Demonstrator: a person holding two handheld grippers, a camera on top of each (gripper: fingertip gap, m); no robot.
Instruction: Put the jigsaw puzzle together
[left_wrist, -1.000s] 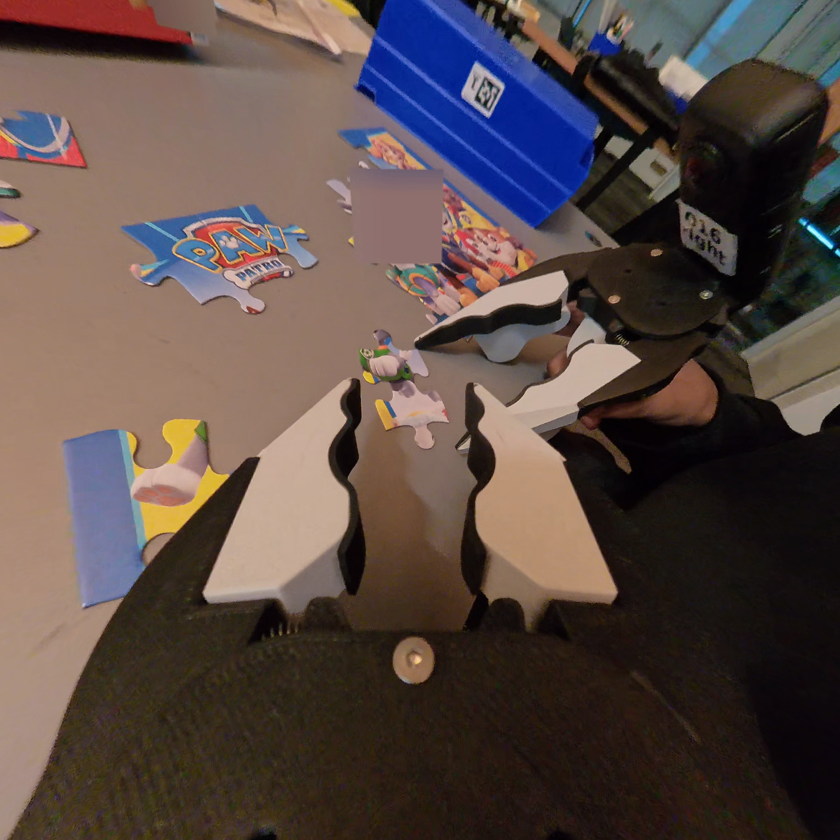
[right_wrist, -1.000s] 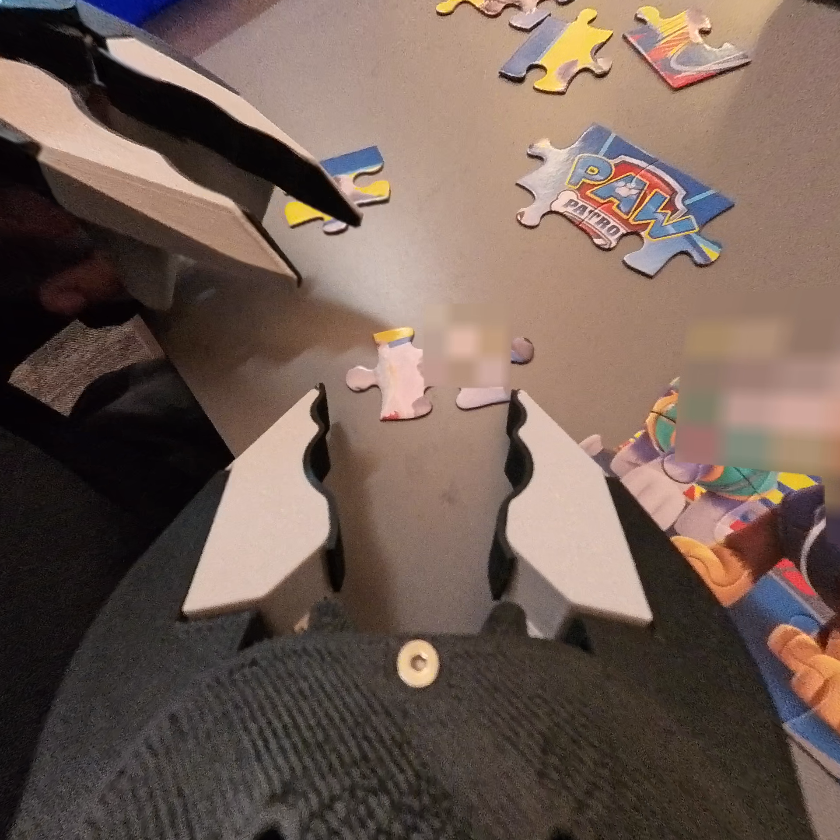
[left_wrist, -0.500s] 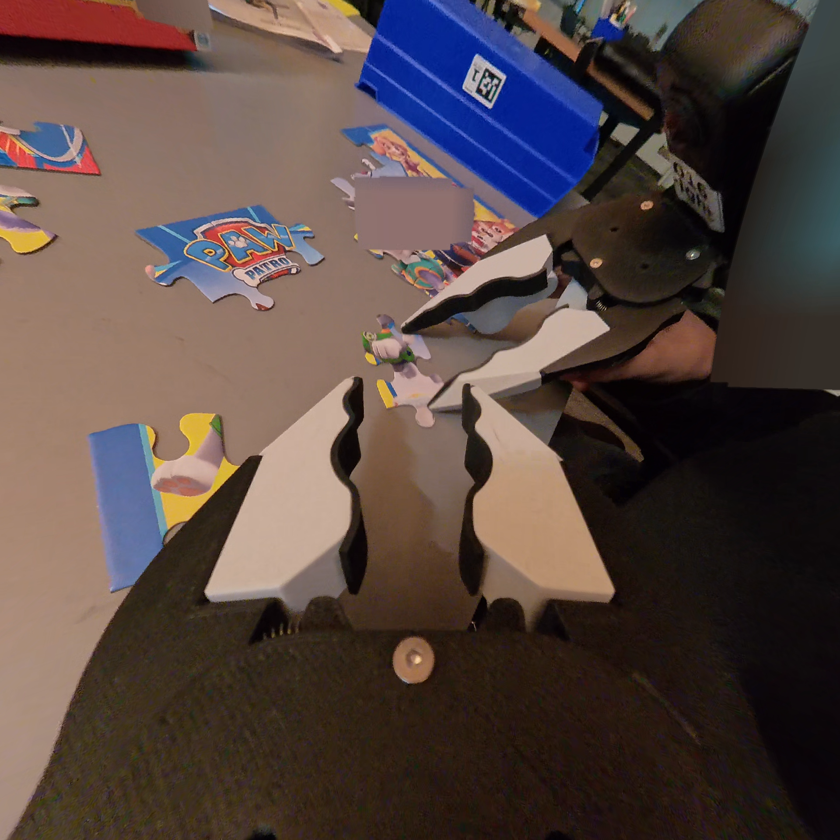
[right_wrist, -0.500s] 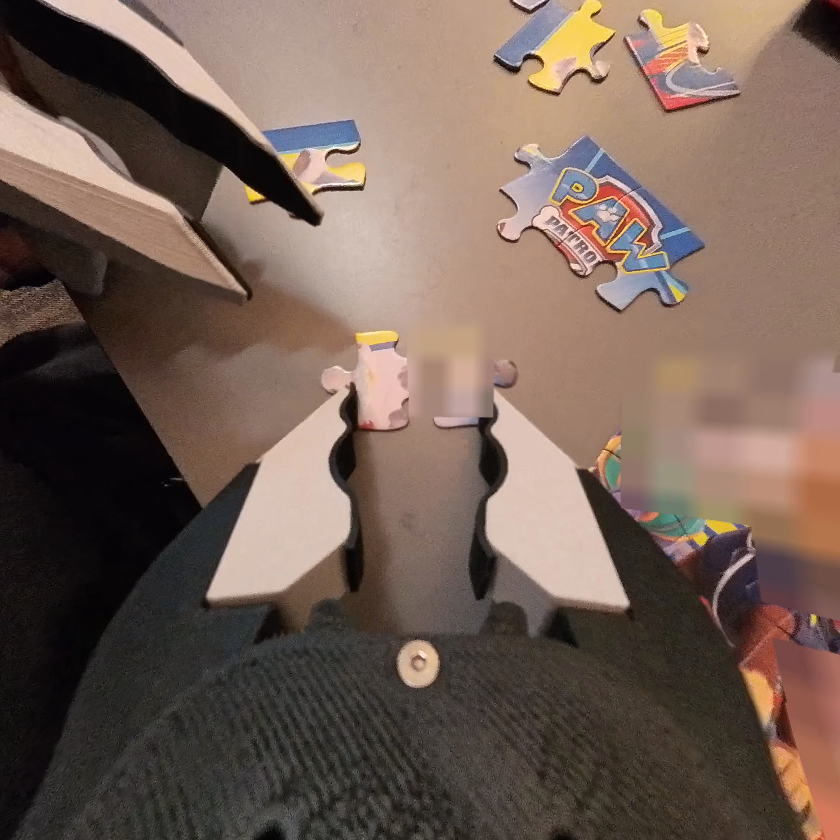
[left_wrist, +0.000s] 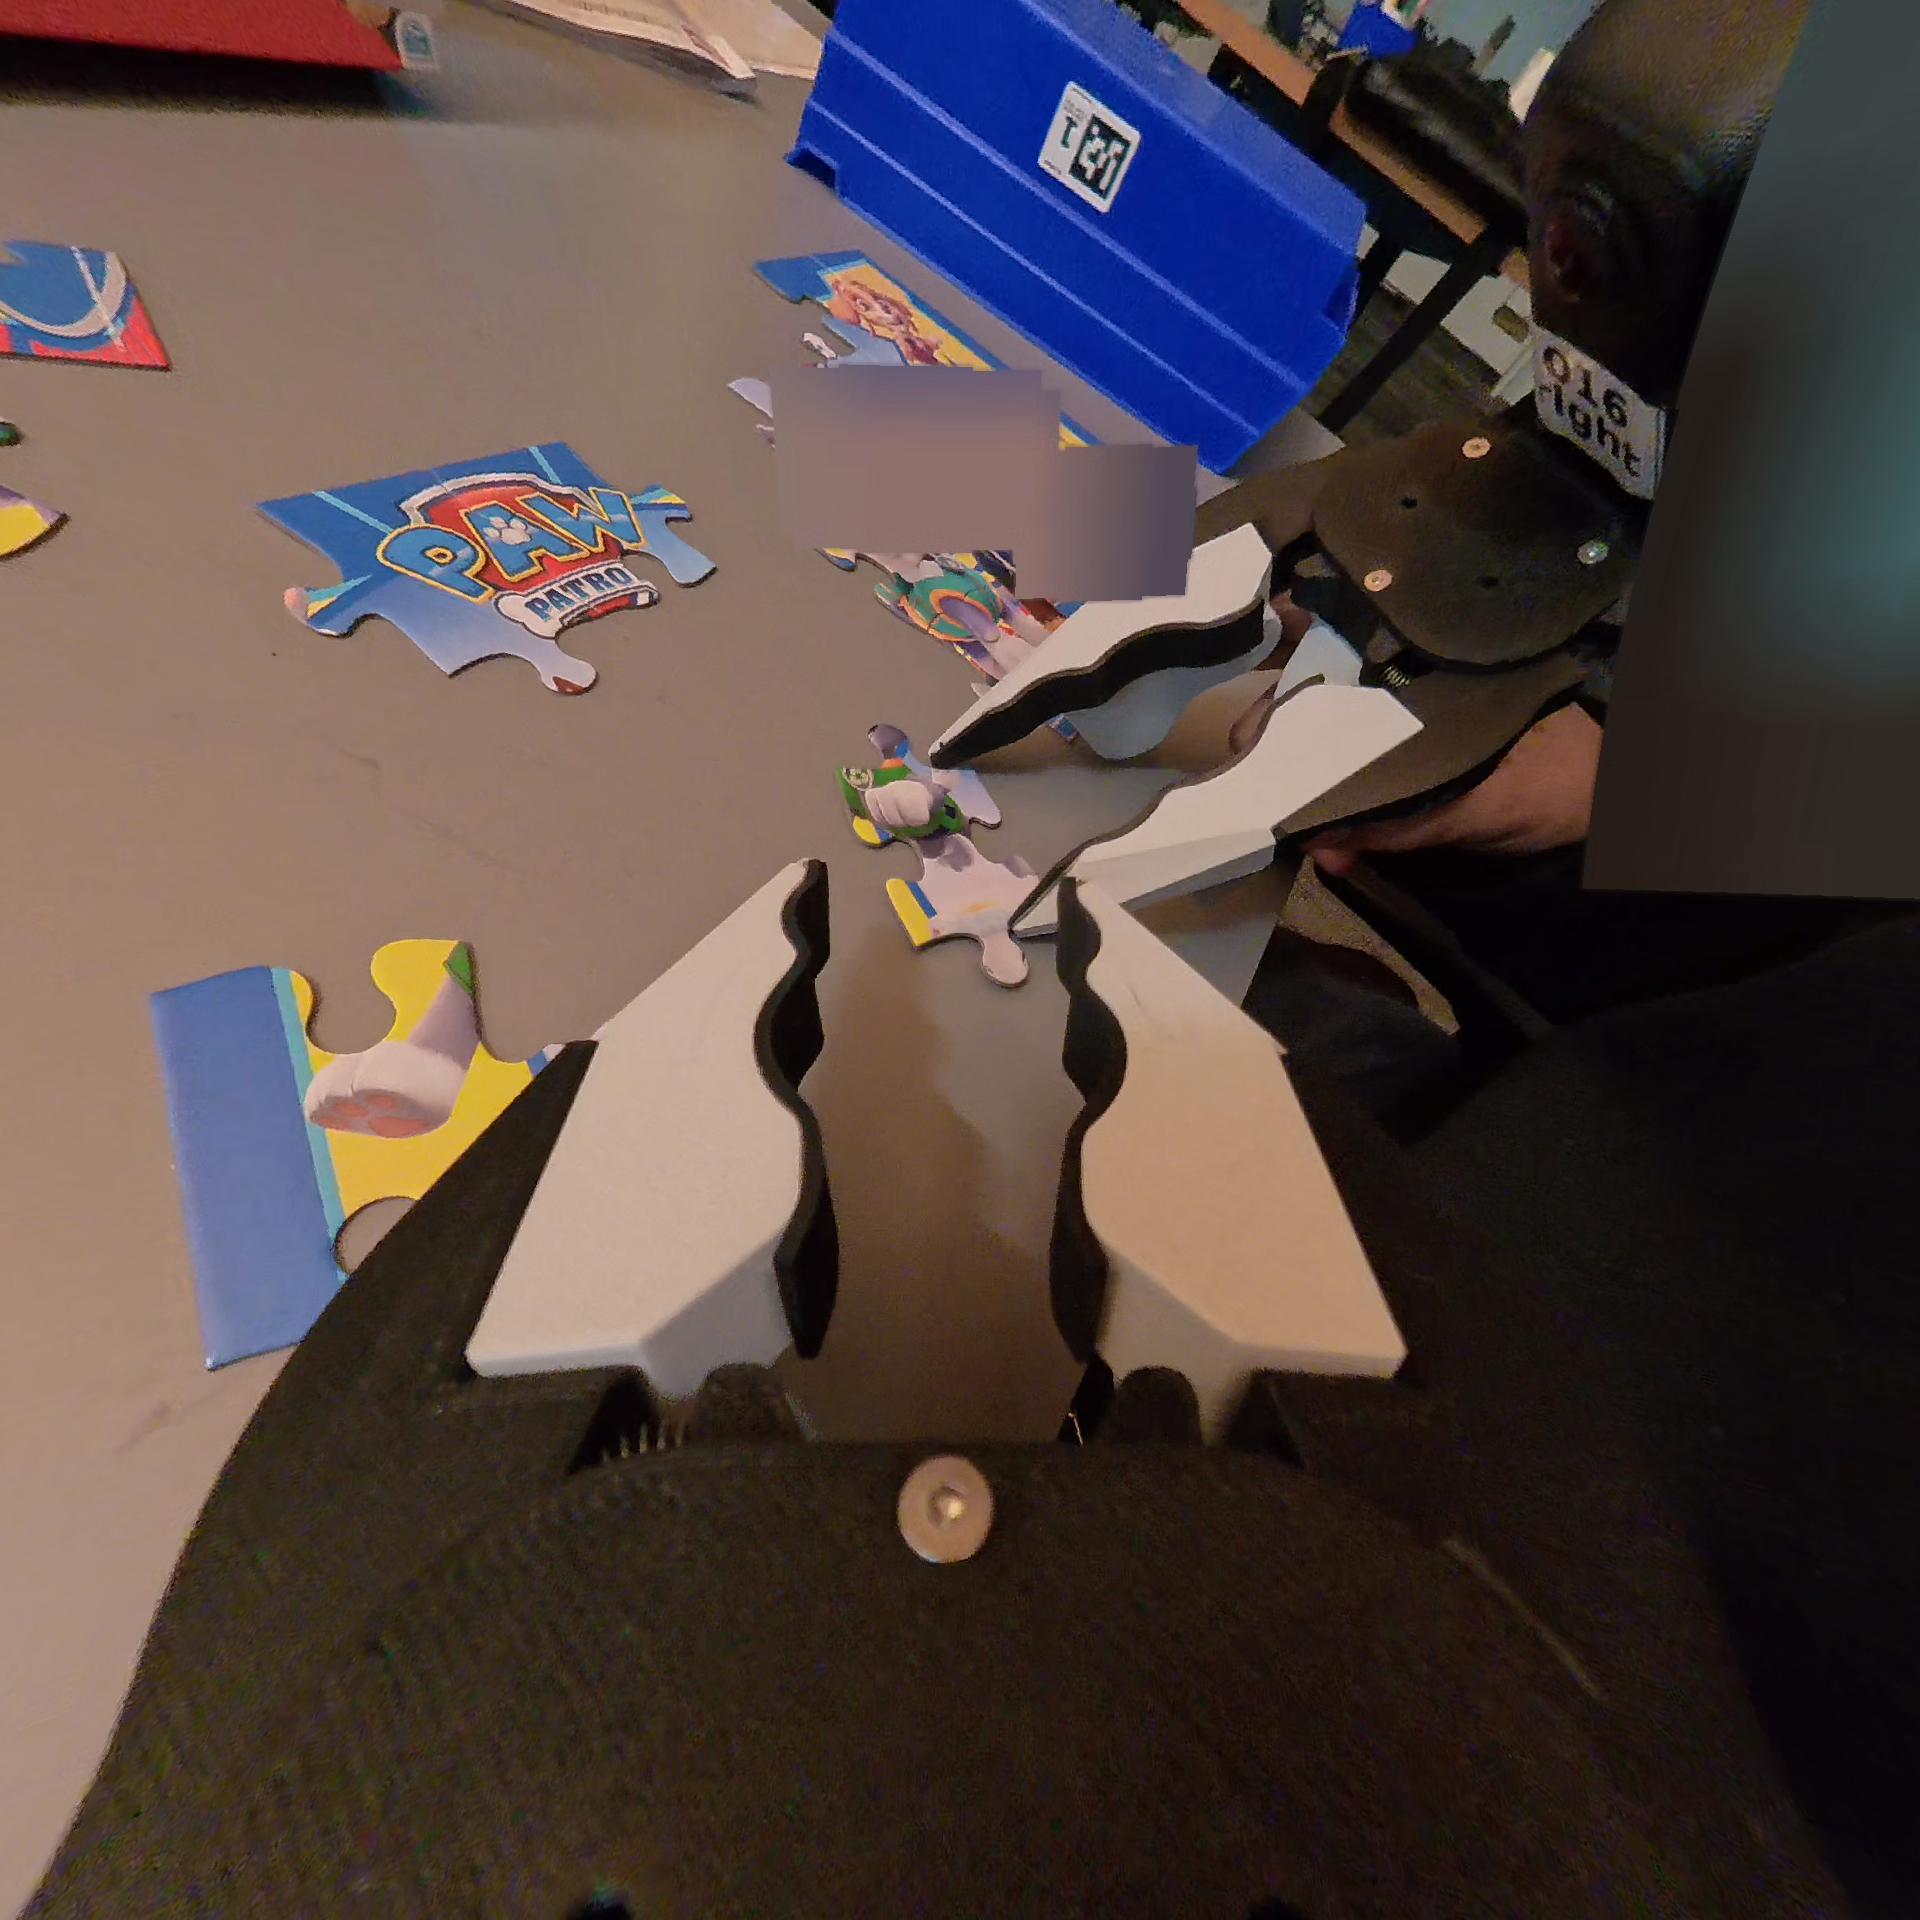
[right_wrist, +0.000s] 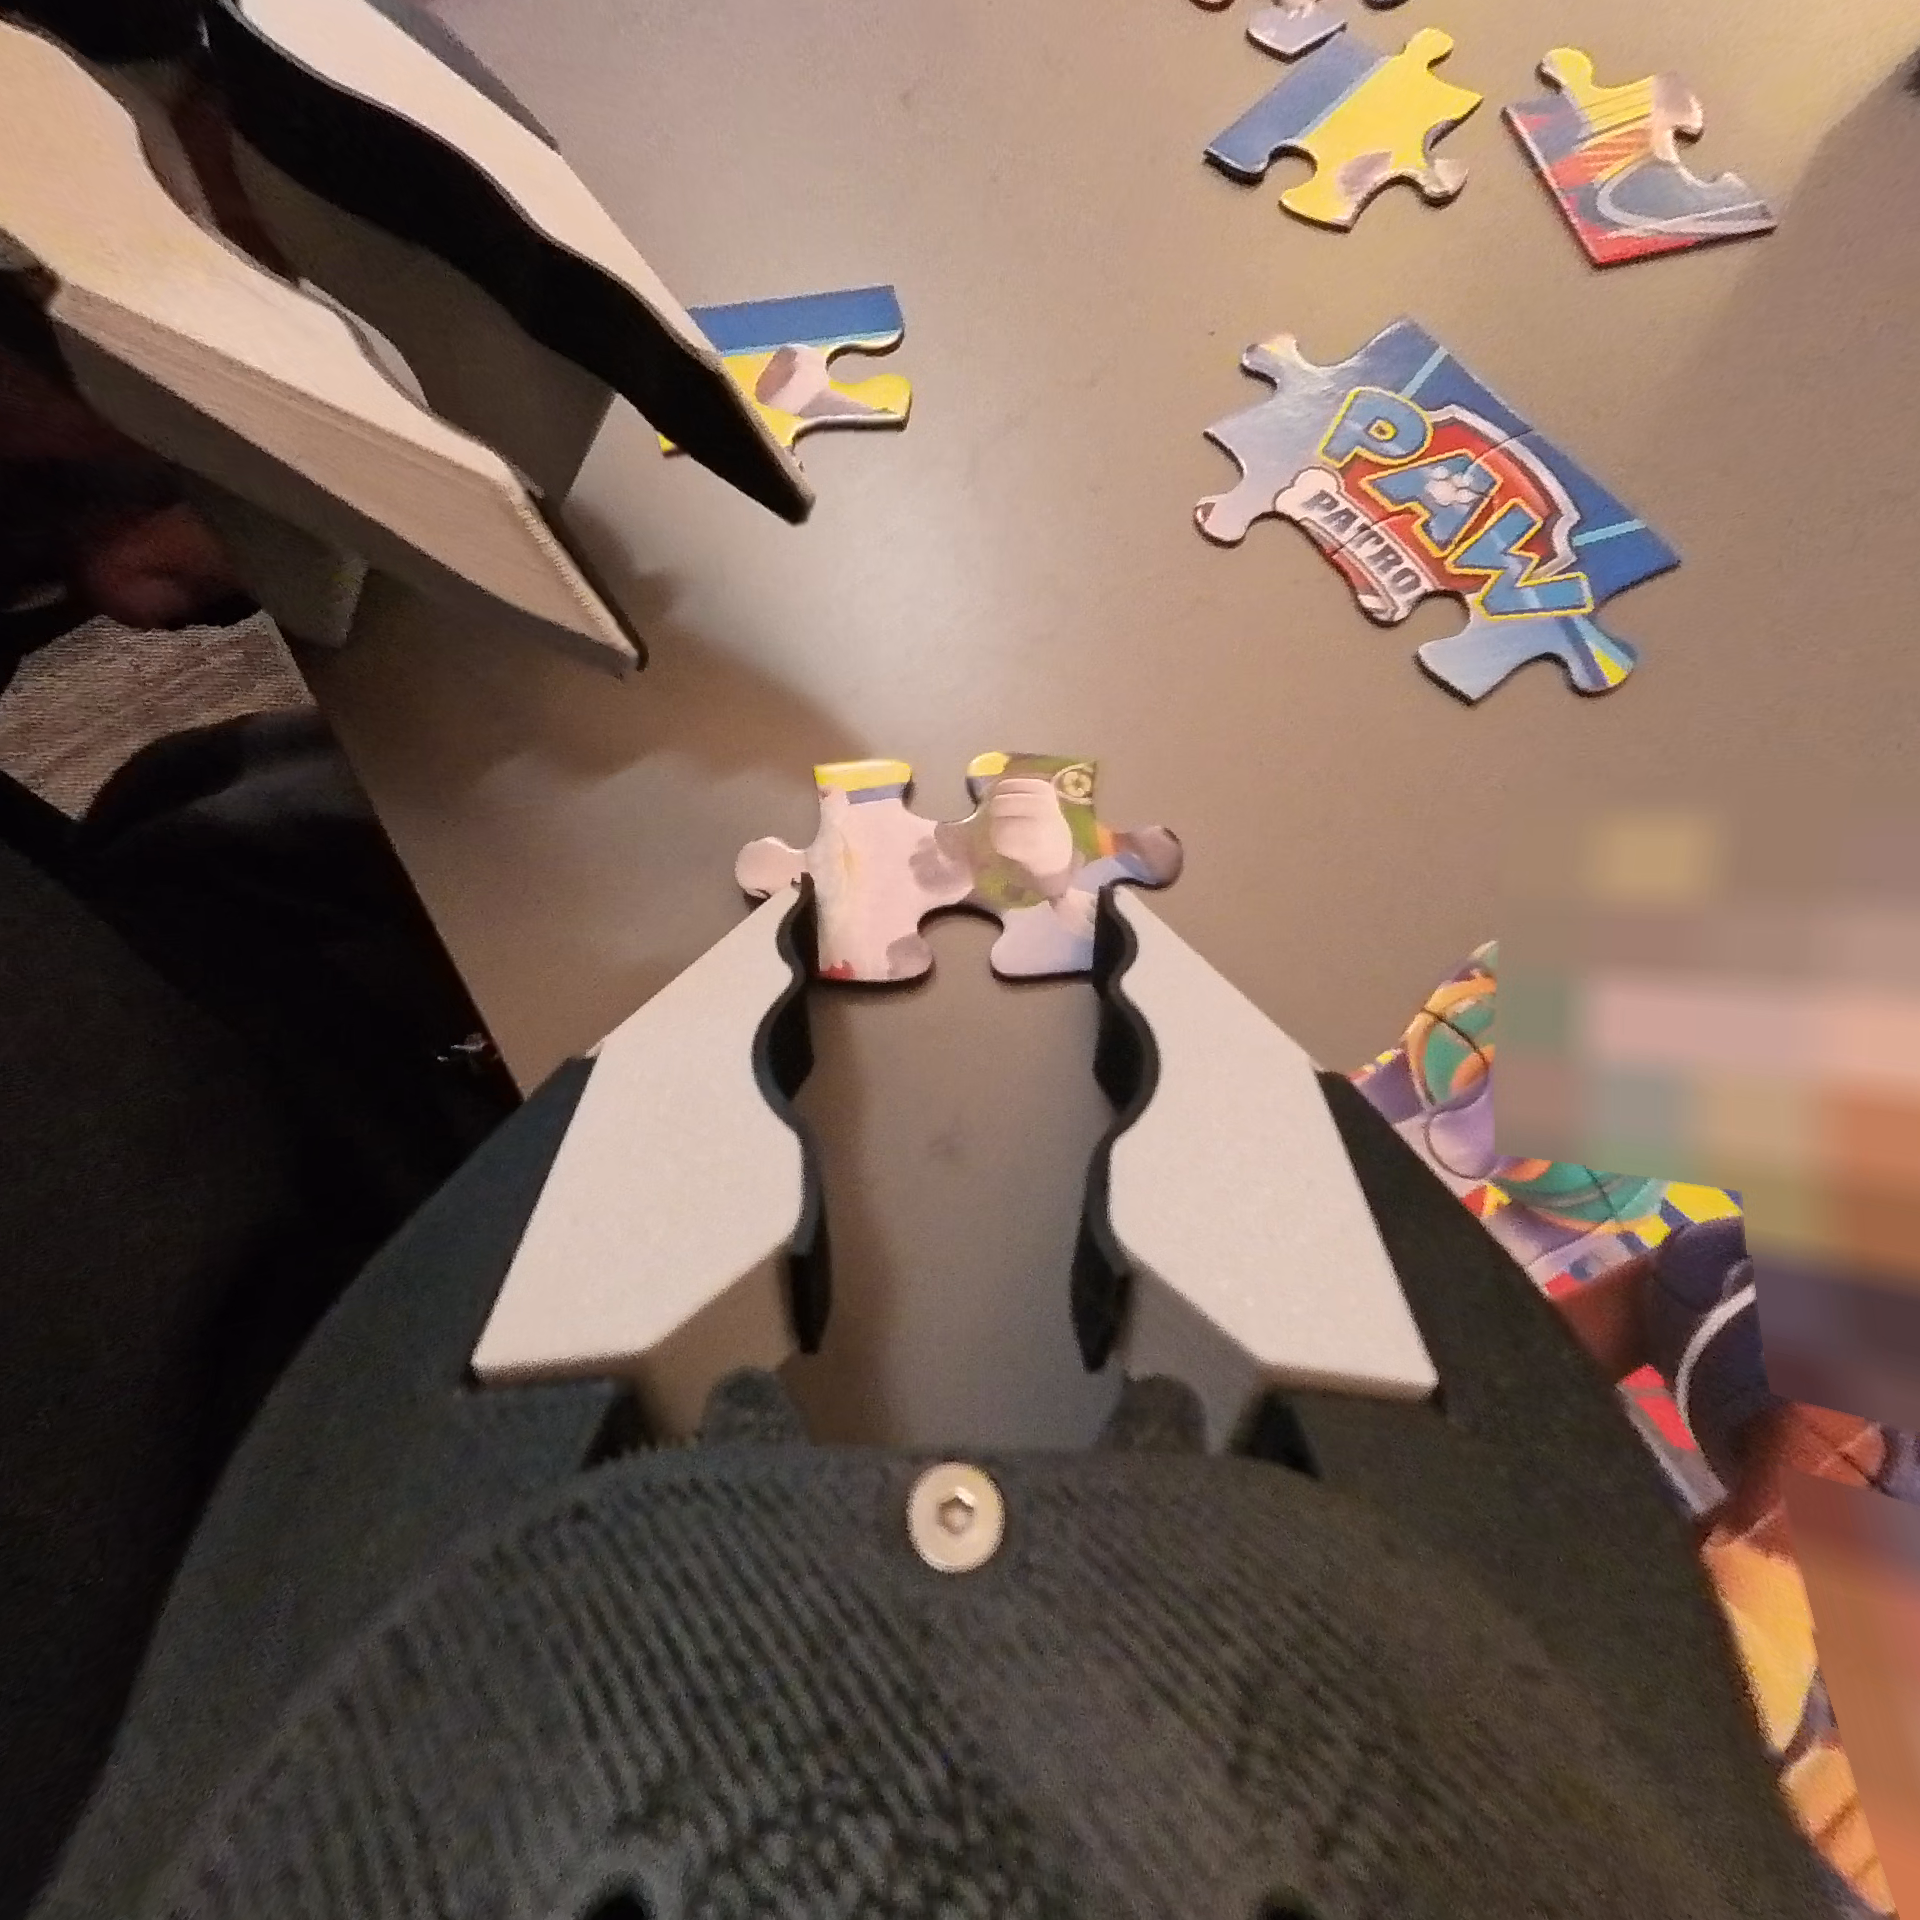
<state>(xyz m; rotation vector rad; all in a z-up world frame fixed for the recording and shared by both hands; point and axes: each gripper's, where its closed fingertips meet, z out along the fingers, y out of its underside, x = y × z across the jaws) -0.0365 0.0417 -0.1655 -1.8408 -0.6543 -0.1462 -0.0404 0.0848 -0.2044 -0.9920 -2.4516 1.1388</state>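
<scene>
Two small puzzle pieces lie flat and interlocked on the grey table (right_wrist: 1039, 364): a white one with a yellow edge (right_wrist: 868, 883) and a green one (right_wrist: 1039, 852). My right gripper (right_wrist: 956, 904) has its two pads against their outer sides and squeezes the pair between them. The left wrist view shows the same: the right gripper (left_wrist: 977, 840) has one tip on the green piece (left_wrist: 904, 800) and the other on the white piece (left_wrist: 956, 894). My left gripper (left_wrist: 940, 883) is open and empty, just short of the white piece. It also shows at the upper left of the right wrist view (right_wrist: 712, 587).
A logo puzzle section (left_wrist: 488, 551) lies to the left. A blue and yellow piece (left_wrist: 301, 1122) lies by my left finger. An assembled puzzle part (right_wrist: 1558, 1195) lies at the right of the right wrist view. A blue bin (left_wrist: 1081, 197) stands behind. More loose pieces (right_wrist: 1351, 125) lie farther off. One gripper's finger ends stand about 6 cm off the other's.
My right gripper moved forward and narrowed its jaws onto the two small pieces, which are now pressed together. My left gripper stayed open and hardly moved.
</scene>
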